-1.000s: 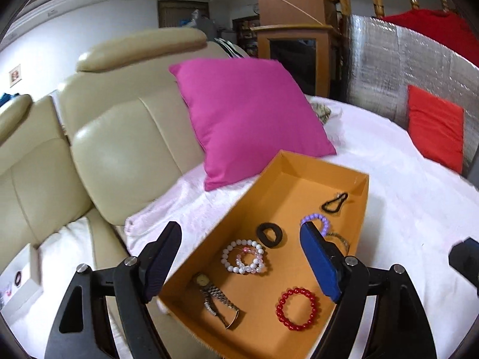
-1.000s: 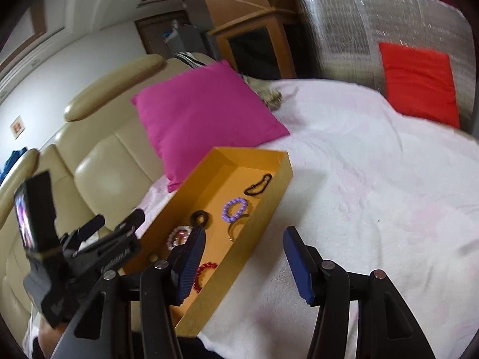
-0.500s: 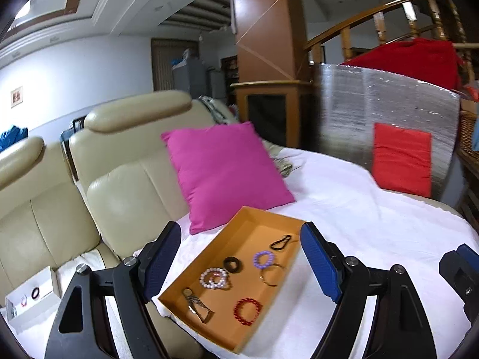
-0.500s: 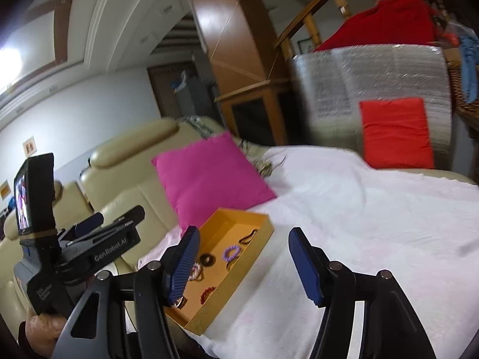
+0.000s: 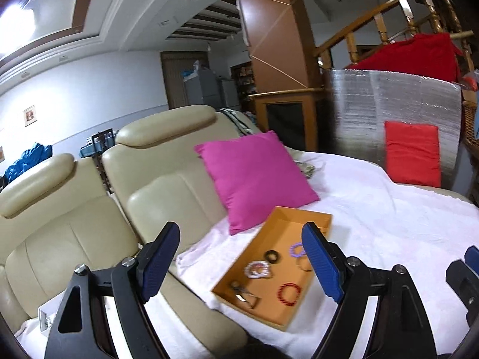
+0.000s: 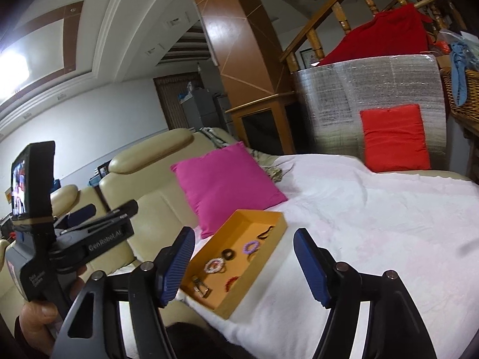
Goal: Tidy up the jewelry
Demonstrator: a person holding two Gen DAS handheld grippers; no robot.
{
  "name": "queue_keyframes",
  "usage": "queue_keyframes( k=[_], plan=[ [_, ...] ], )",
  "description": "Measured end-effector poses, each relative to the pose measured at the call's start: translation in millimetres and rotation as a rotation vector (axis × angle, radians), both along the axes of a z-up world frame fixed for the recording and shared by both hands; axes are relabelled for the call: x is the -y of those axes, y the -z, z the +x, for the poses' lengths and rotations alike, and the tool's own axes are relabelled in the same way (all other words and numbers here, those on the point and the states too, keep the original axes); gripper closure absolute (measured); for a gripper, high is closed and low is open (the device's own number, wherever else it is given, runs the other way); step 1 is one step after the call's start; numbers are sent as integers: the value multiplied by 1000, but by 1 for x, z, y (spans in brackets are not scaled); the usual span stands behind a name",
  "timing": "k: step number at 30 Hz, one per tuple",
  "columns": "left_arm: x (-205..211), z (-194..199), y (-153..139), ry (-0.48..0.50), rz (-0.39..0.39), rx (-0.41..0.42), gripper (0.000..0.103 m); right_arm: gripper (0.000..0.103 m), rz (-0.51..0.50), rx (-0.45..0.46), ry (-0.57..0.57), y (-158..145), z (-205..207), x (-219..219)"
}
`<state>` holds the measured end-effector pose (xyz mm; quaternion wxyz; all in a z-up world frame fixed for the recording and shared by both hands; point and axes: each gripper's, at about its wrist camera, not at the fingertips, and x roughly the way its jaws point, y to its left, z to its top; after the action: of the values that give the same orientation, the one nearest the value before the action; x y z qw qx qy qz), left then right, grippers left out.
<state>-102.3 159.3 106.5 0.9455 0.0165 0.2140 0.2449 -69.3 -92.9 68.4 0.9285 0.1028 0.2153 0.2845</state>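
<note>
A shallow orange cardboard tray [image 5: 263, 240] is seen lying on a white fleece cover [image 5: 389, 209] spread over a cream leather sofa [image 5: 74, 239], with its far short end just beside a magenta square cushion [image 5: 254, 176] leaned on the backrest. Inside the tray, all apart from one another, are located a red bead bracelet [image 5: 289, 293], a white-and-pink bead bracelet [image 5: 257, 269], a black ring-shaped piece [image 5: 271, 256], a purple bead bracelet [image 5: 296, 249] and a metal-link wristwatch [image 5: 244, 293]; a dark curved clip [image 6: 265, 232] is shown near the far end in the right wrist view. The left gripper [image 5: 242, 264] is held above and short of the tray, its jaws opening wide, with nothing between the blue pads. The right gripper [image 6: 242, 264] is likewise held clear of the tray, its jaws opening and empty. A silver foil-faced panel [image 5: 389, 104] with a red cushion [image 5: 413, 157] against it bounds the far side of the cover; a brown column [image 5: 269, 39] and a wooden stair railing [image 5: 374, 9] stand behind. To the right of the tray the cover lies bare up to the red cushion. The tray's near corner is situated close to the front edge of the seat.
</note>
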Motion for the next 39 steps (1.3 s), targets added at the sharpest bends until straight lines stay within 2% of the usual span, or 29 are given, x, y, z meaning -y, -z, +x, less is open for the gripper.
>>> queue_keyframes(
  k=[5,10,17,21,39],
  plan=[
    [-28,-6,9,-47,14,12,16,31,-7,-50,-27,6,-3,-31],
    [-48,-1,28,-40,-23,-38,16,31,-37,-84,-33,18,2,-63],
    [-77,5,41,-75,-84,-39,16,31,-89,-76,-37,22,11,-95],
    [-82,12,48,-82,-79,-54,16,31,-102,-58,-41,22,14,-104],
    [-82,26,57,-69,-86,-76,16,31,-118,-79,-38,30,31,-110]
  ],
)
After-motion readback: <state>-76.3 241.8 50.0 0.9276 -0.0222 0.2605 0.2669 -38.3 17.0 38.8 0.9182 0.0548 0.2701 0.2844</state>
